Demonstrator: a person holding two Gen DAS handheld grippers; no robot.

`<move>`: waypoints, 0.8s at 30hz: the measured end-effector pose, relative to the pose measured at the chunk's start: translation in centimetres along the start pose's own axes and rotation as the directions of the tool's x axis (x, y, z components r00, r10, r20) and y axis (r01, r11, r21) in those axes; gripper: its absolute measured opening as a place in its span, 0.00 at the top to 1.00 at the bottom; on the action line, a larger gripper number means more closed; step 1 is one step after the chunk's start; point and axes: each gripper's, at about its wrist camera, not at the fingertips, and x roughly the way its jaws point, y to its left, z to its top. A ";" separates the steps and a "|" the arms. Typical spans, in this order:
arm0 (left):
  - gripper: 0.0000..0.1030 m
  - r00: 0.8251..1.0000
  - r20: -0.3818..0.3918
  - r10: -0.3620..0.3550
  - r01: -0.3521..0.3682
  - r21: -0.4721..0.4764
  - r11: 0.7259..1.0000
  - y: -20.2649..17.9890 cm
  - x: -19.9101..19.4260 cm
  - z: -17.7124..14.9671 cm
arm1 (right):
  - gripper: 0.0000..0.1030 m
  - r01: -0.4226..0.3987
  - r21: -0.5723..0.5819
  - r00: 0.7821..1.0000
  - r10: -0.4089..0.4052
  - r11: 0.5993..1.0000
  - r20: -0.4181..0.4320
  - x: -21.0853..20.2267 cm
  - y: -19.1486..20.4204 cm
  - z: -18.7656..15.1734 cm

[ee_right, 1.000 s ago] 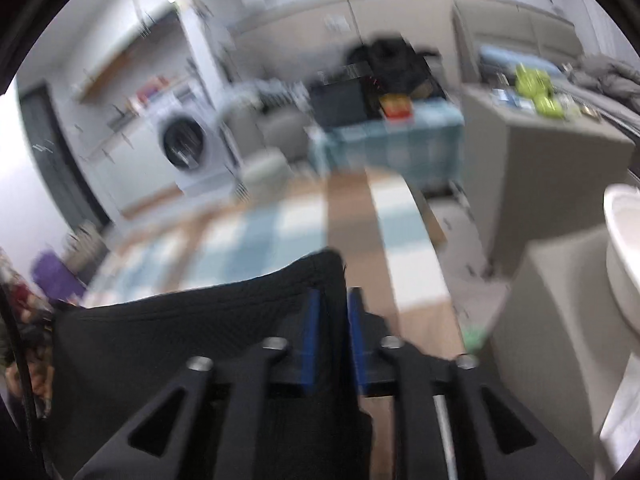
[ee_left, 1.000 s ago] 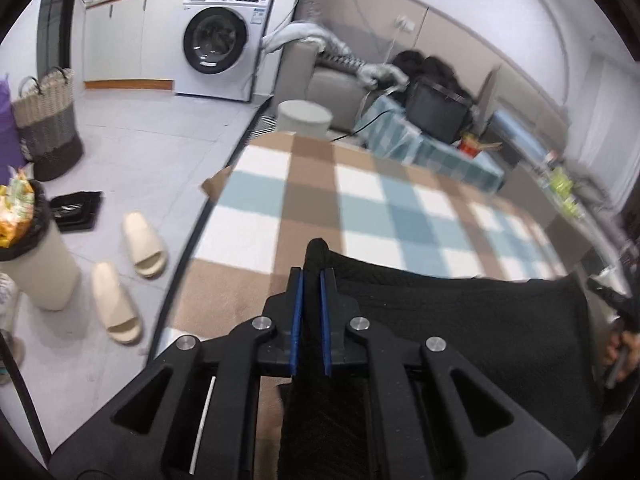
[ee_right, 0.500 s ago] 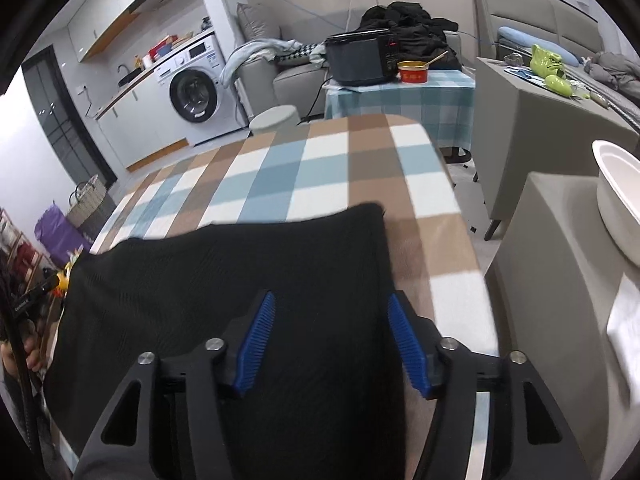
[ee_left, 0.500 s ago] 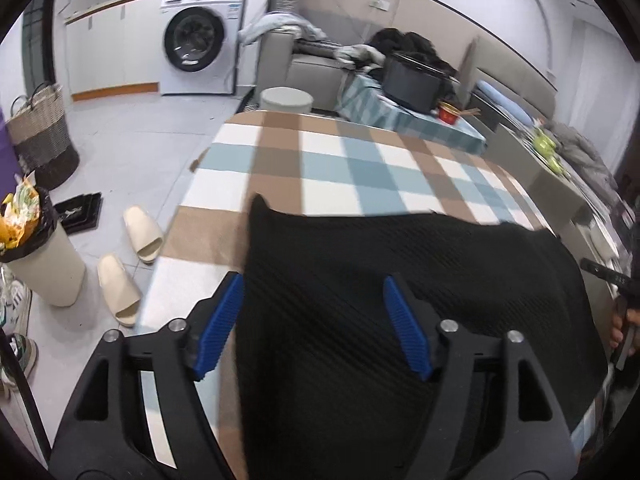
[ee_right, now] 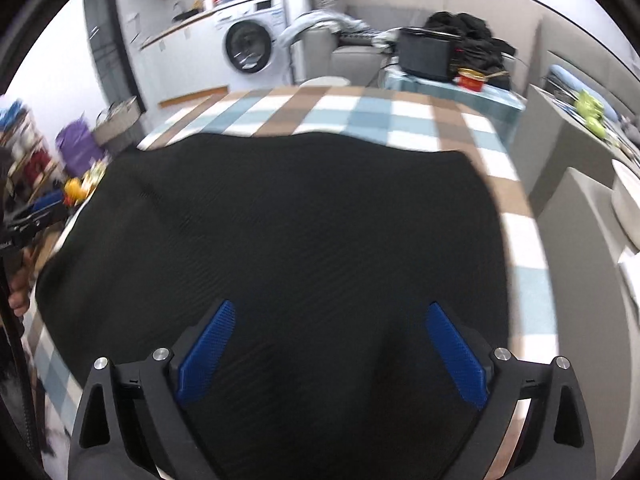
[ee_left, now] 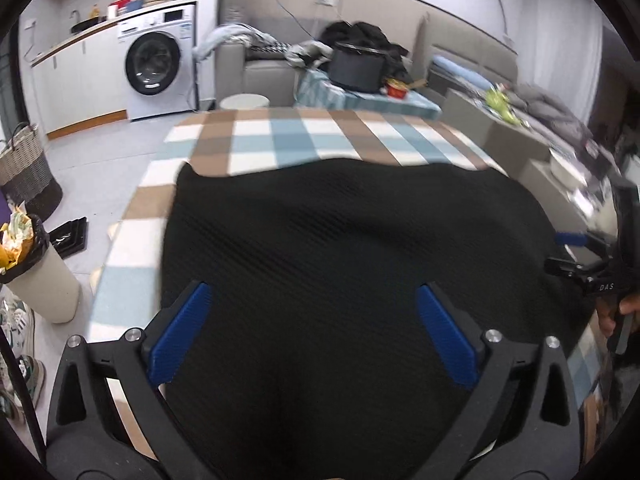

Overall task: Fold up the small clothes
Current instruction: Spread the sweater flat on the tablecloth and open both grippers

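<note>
Left wrist view: black cloth (ee_left: 340, 248) spread flat on checked table (ee_left: 280, 140), filling most of the picture, far edge wavy, near part running under the camera. Left gripper (ee_left: 314, 338) over the cloth's near part, blue pads (ee_left: 180, 332) far apart, jaws opening, nothing pinched between them, only cloth lying beneath. At right edge, right gripper (ee_left: 576, 256) seen from the side beside the cloth's right margin, held by a hand (ee_left: 618, 314). Beyond the table: washer (ee_left: 158, 64) against the far wall, sofa (ee_left: 256, 68) heaped with clothes, black pot (ee_left: 358, 70) on a small checked stand, red bowl (ee_left: 396, 89) just beside the pot. On floor at left: woven basket (ee_left: 26, 172), bin (ee_left: 36, 264) full of wrappers, shoe (ee_left: 22, 344) at the edge.

Right wrist view: same cloth (ee_right: 280, 240) on the table (ee_right: 352, 108), right edge close to the table's right side. Right gripper (ee_right: 334, 354) above the near part, pads (ee_right: 456, 354) wide, jaws opening, no fold caught, cloth only under them. At left edge, left gripper (ee_right: 30, 220) partly visible, blurred, with fingers of a hand (ee_right: 18, 288) below. Washer (ee_right: 252, 46), pot (ee_right: 426, 58) and red bowl (ee_right: 472, 78) behind the table; grey cabinet (ee_right: 580, 240) to the right with a white dish (ee_right: 626, 208) on top.
</note>
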 end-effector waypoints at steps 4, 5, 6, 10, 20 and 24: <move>0.01 0.996 -0.061 -0.060 0.061 0.013 0.998 -2.4 0.4 -1.8 | 0.04 -0.023 -0.050 0.999 0.021 0.998 -0.037 0.6 3.4 -1.1; 0.01 0.993 -0.087 -0.075 0.077 0.025 0.997 -3.1 0.7 -2.3 | 0.04 -0.030 -0.064 0.998 0.027 0.998 -0.052 0.8 4.3 -1.4; 0.01 0.991 -0.104 -0.087 0.092 0.040 0.995 -3.8 1.0 -2.8 | 0.04 -0.037 -0.080 0.998 0.032 0.996 -0.061 1.1 5.1 -1.7; 0.01 0.984 -0.144 -0.102 0.117 0.101 0.988 -6.1 1.3 -4.5 | 0.04 -0.017 -0.118 0.997 0.007 0.993 -0.081 1.9 7.0 -2.6; 0.01 0.982 -0.177 -0.063 0.080 0.089 0.993 -6.6 1.9 -6.6 | 0.01 0.007 -0.098 0.996 -0.015 0.995 -0.084 2.2 7.2 -3.6; 0.01 0.983 -0.177 -0.039 0.055 0.087 0.995 -6.2 1.9 -7.0 | 0.01 0.000 -0.090 0.995 -0.009 0.996 -0.099 1.5 7.0 -4.4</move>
